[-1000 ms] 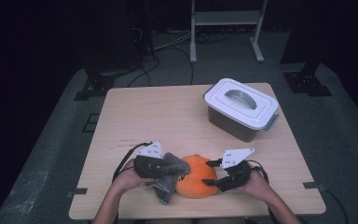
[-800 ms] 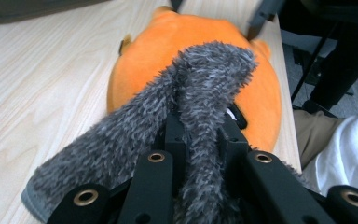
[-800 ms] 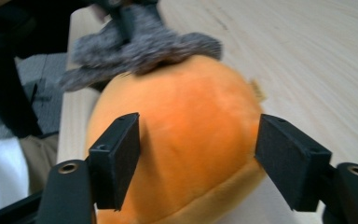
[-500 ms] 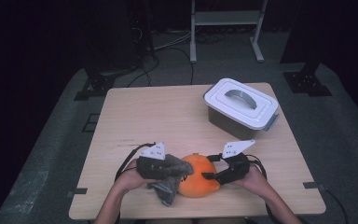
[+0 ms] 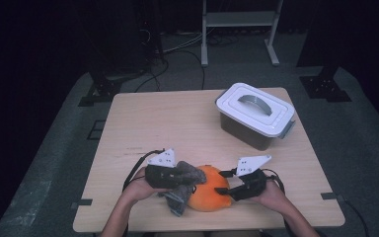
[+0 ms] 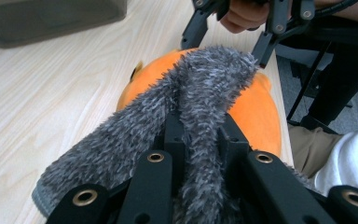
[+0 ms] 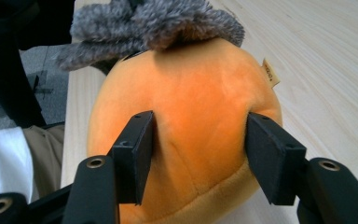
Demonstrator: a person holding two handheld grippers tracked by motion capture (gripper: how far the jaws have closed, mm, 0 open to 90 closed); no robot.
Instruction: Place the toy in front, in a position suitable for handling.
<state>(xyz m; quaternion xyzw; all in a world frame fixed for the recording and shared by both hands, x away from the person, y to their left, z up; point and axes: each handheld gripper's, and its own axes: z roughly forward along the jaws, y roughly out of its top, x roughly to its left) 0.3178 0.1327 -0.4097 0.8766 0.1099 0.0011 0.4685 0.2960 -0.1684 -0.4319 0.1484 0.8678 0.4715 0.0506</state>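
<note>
Orange round plush toy [image 5: 208,193] sits at the wooden table's [image 5: 177,123] near edge, braced between the right gripper's [image 7: 198,149] spread jaws, while the left gripper [image 6: 200,140], pinched on fuzzy grey fabric [image 6: 200,93], should draw it evenly across without tugging.

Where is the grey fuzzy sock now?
In the high view, the grey fuzzy sock lies at the table's near edge, draped over the orange plush toy's left side, pinched in the left gripper.
</note>
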